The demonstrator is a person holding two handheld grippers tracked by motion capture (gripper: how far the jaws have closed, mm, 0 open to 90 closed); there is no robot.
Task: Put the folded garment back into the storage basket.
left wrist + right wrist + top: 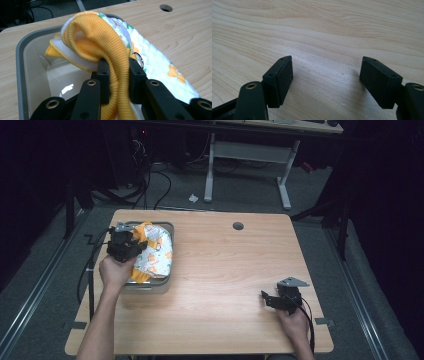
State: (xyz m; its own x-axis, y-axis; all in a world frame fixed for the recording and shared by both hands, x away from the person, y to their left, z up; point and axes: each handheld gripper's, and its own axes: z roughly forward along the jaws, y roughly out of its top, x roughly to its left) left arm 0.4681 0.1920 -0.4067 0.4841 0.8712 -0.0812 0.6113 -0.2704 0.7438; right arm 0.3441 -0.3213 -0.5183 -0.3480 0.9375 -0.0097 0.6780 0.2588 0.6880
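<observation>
A small quilted garment [156,256] in white with orange prints and a ribbed yellow trim [100,40] lies draped over a grey plastic bin [150,287] at the table's left. My left gripper [131,245] is above the bin, shut on the yellow trim, which runs down between its two jaws in the left gripper view [118,72]. A metal ring [139,58] shows on the cloth beside the right jaw. My right gripper [267,299] rests low over bare wood at the front right, open, with nothing between its fingers [327,75].
The wooden table [225,270] has a round cable hole [238,226] at the back. The bin's pale inside [40,72] looks bare below the cloth. Beyond the table stand a white desk frame [247,155] and cables on a grey floor.
</observation>
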